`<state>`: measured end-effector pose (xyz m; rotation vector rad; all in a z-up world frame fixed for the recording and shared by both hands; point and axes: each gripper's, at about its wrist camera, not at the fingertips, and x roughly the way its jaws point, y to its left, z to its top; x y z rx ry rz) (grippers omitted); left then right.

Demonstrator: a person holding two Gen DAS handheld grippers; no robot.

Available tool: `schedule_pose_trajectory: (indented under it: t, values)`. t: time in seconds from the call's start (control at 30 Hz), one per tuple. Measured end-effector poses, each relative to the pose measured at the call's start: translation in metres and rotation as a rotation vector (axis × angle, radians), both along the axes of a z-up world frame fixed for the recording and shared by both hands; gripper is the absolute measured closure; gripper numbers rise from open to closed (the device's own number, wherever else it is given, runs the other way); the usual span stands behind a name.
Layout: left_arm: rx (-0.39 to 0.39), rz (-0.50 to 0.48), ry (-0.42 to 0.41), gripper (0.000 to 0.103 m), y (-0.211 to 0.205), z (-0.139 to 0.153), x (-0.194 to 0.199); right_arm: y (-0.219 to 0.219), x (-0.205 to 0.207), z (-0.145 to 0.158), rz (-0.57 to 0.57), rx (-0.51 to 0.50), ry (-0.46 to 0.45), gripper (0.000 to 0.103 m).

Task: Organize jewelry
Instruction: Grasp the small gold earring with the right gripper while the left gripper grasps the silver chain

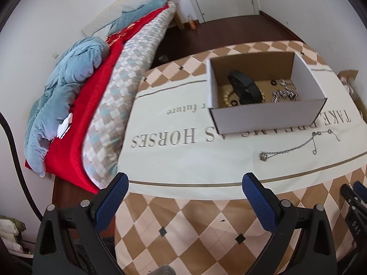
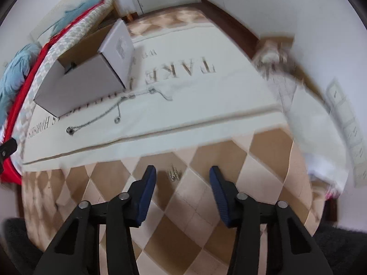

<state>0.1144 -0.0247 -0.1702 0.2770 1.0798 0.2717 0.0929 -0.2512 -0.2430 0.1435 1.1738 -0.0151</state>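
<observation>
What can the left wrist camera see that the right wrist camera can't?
Only the left wrist view looks down into the white box: a black object, a beaded bracelet and a silvery tangle of jewelry lie inside. Only the right wrist view shows a small silver piece on the checkered cloth, between the open fingers of the right gripper. Both show the box, the silver chain necklace lying in front of it on the lettered cloth, and the bed with red and blue bedding. The left gripper is open and empty.
</observation>
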Motion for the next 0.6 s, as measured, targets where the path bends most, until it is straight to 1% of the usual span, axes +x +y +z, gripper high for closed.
schedule_pose_trajectory:
  t: [0.03, 0.07, 0.1, 0.13, 0.2, 0.27, 0.3, 0.37, 0.43, 0.53, 0.6]
  values:
    - [-0.001, -0.007, 0.004, 0.002, -0.004, -0.002, 0.002, 0.004, 0.001, 0.000, 0.011, -0.011, -0.003, 0.080]
    - [0.000, -0.012, 0.007, 0.002, -0.008, -0.003, 0.005, 0.007, 0.000, 0.001, 0.023, -0.025, -0.009, 0.089]
    - [-0.001, -0.022, 0.012, 0.002, -0.012, -0.005, 0.007, 0.009, -0.001, 0.001, 0.037, -0.031, -0.017, 0.094]
    - [-0.012, -0.034, 0.020, 0.002, -0.018, -0.008, 0.011, 0.010, -0.002, 0.001, 0.039, -0.031, -0.021, 0.094]
    - [-0.048, -0.057, 0.028, 0.002, -0.027, -0.012, 0.017, 0.002, -0.003, 0.001, 0.022, 0.008, -0.026, 0.094]
    - [-0.117, -0.063, 0.070, 0.002, -0.031, -0.021, 0.028, -0.012, -0.002, 0.003, -0.015, 0.046, -0.031, 0.094]
    - [-0.171, -0.050, 0.091, 0.002, -0.026, -0.027, 0.034, -0.020, -0.001, 0.004, -0.033, 0.062, -0.034, 0.094]
    - [-0.225, -0.028, 0.094, 0.002, -0.017, -0.034, 0.041, -0.032, 0.004, 0.007, -0.060, 0.082, -0.040, 0.094]
    - [-0.247, -0.029, 0.106, 0.002, -0.010, -0.044, 0.046, -0.041, 0.010, 0.009, -0.077, 0.091, -0.054, 0.094]
    - [-0.276, -0.057, 0.131, 0.003, -0.008, -0.059, 0.051, -0.049, 0.018, 0.013, -0.098, 0.101, -0.068, 0.094]
    - [-0.292, -0.084, 0.142, 0.009, -0.012, -0.065, 0.053, -0.054, 0.022, 0.013, -0.111, 0.109, -0.073, 0.094]
